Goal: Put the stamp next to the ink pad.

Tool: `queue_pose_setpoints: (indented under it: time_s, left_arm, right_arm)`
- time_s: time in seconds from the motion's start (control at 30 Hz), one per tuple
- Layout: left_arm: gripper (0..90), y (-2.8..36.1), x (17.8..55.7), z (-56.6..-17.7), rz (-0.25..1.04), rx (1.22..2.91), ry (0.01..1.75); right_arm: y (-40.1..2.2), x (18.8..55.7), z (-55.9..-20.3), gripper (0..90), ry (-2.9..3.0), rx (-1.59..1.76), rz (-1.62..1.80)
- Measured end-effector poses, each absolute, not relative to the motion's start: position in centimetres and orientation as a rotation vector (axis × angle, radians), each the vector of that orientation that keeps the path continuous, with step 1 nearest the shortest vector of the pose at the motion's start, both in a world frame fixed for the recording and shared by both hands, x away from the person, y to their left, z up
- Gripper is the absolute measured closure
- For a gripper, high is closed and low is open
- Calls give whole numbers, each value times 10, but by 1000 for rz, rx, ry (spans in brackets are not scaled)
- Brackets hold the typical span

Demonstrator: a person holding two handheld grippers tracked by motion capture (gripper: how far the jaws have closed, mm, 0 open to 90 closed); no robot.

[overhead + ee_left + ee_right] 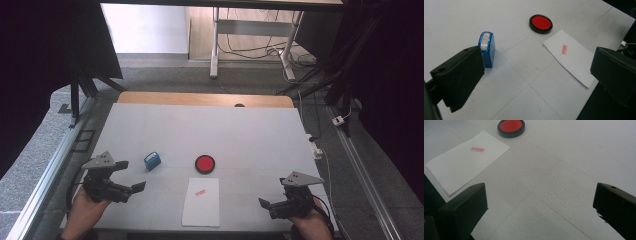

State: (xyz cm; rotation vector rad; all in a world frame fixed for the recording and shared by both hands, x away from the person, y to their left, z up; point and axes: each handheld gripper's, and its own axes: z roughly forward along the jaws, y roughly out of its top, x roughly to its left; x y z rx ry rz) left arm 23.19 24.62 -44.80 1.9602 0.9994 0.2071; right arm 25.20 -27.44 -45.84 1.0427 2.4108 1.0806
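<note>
Blue plastic stamp (152,160): lying tipped on the table (250,130), left of frame centre, long axis running toward upper right. Red ink pad (205,163) beside it. White paper (201,201), lower centre, already bears one red imprint; stamping appears done. Left gripper (131,175) and right gripper (264,203): jaws apart, empty.

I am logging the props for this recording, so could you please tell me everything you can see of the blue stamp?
The blue stamp is a small block of what looks like translucent blue plastic, with a white strip bearing red marks across its top face. It lies on the white table, left of the round red ink pad and apart from the paper sheet. Nothing grips it; the left gripper hangs open beside it.
</note>
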Motion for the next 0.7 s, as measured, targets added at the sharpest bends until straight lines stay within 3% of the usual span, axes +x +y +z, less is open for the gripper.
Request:
queue_pose_setpoints:
  time_s: [0.7]
  left_arm:
    - [0, 279, 191, -469, 154, 1881, 1077]
  right_arm:
    - [-274, 252, -459, 0, 2411, 1044, 1077]
